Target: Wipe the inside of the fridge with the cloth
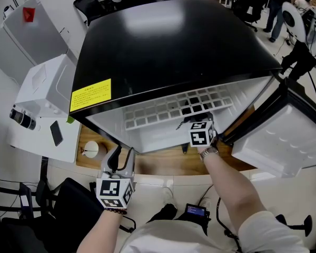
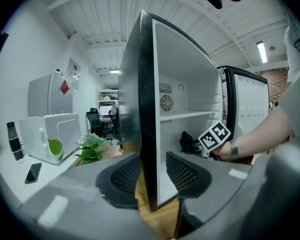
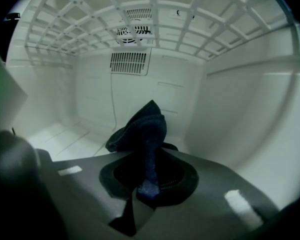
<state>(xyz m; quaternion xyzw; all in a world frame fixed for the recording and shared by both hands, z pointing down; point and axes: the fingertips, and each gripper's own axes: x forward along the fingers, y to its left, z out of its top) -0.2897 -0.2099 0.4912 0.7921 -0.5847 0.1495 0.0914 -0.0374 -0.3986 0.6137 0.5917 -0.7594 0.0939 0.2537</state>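
Two grippers in head view, left gripper (image 1: 121, 154) outside the fridge (image 1: 168, 41) front, right gripper (image 1: 196, 119) inside the compartment, left gripper view, jaws spread, fridge wall edge (image 2: 147, 134) between them, ungripped, right gripper view, jaws clamped on dark cloth (image 3: 146, 129) above fridge floor (image 3: 65, 136).

your dark blue cloth (image 3: 142, 129) stands bunched at centre frame, pinched in your right gripper (image 3: 147, 184), inside the black fridge (image 1: 163, 51), white-lined, door open at right.
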